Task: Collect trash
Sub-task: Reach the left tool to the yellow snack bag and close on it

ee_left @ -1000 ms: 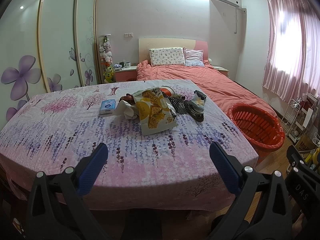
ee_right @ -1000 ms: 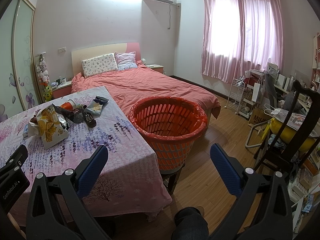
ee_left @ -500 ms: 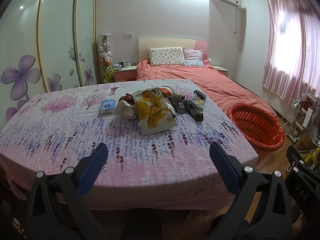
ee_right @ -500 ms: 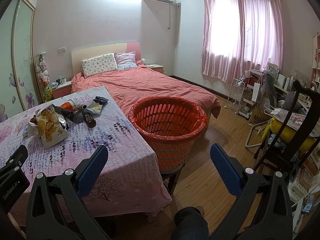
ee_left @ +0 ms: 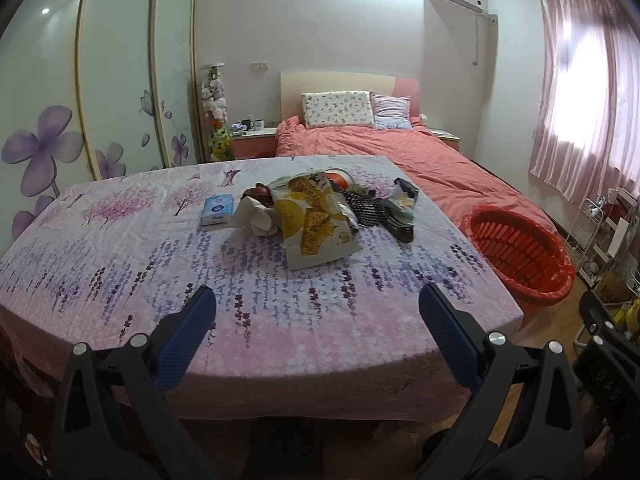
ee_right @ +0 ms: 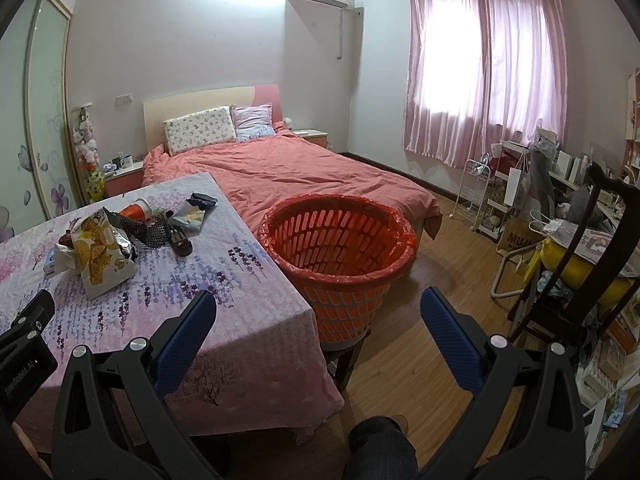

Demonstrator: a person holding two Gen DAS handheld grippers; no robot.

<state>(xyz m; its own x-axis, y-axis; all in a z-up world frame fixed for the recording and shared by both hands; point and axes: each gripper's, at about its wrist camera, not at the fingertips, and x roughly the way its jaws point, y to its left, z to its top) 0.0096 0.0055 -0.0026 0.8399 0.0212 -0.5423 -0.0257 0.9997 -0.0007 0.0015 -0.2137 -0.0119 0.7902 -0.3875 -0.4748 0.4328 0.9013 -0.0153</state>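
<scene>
The trash sits in a loose heap near the middle of the table's far half: a big crinkled snack bag point(ee_left: 316, 220) printed in yellow and white lies on top, tilted toward the near edge, with crumpled white tissue point(ee_left: 256, 216) tucked against its left side, a black dotted wrapper point(ee_left: 368, 210) and a dark flattened packet point(ee_left: 404, 200) to its right, and an orange-and-white cup point(ee_right: 138, 210) lying on its side behind. Just left of the heap, apart from the tissue, lies a small blue tissue pack point(ee_left: 218, 210) with white lettering too blurred to read. All of it rests on a table point(ee_left: 120, 264) draped in a pink and lavender flower cloth. Off the table's right corner stands an orange slatted basket point(ee_right: 340, 248) lined with an orange bag, raised on a low dark stool. Further right, a brown paper bag point(ee_right: 516, 236) shows the letters "MUJ". The left gripper point(ee_left: 316, 312) hovers low at the table's near edge, pointing at the heap, blue-padded fingers spread wide with nothing between them. The right gripper point(ee_right: 318, 312) is held level beside the table, aimed toward the basket, its fingers equally wide apart and empty; a dark trouser knee point(ee_right: 380, 448) shows beneath it.
</scene>
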